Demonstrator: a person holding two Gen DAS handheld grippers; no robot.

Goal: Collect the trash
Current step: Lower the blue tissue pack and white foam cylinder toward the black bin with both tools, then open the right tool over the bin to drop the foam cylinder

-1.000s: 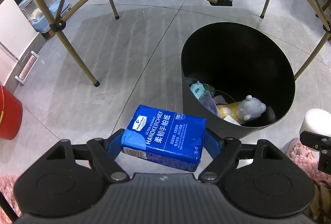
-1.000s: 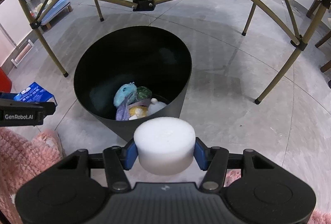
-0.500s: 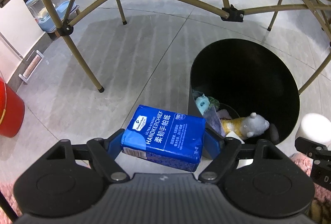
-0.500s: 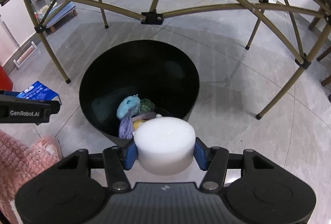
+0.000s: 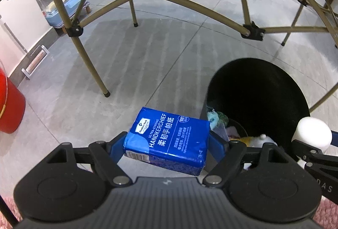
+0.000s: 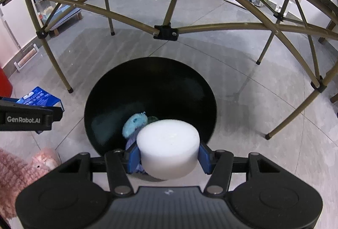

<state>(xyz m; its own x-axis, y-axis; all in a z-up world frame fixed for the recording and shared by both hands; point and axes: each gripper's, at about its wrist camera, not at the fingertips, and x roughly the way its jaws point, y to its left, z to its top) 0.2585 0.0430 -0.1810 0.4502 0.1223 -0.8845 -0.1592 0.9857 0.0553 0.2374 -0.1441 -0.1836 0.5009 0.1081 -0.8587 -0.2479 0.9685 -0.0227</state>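
Clamping a blue plastic handkerchief pack (image 5: 169, 140), the left gripper (image 5: 169, 145) half hides the round black bin (image 5: 295, 102); the right gripper (image 6: 169, 158) pinches a white foam puck (image 6: 168, 147) covering the bin's murky contents.

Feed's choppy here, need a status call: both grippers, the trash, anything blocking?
Left gripper shut on blue tissue pack. Right gripper shut on white foam puck, over black bin. Path clear.

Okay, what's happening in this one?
A person is collecting trash with a handheld tool in each hand. The left tool grips a blue handkerchief tissue pack; the right tool grips a white foam puck. Both are near a black bin on the floor that already holds some plush toys. The puck appears over the bin's near rim, the pack beside it. Nothing is released yet.
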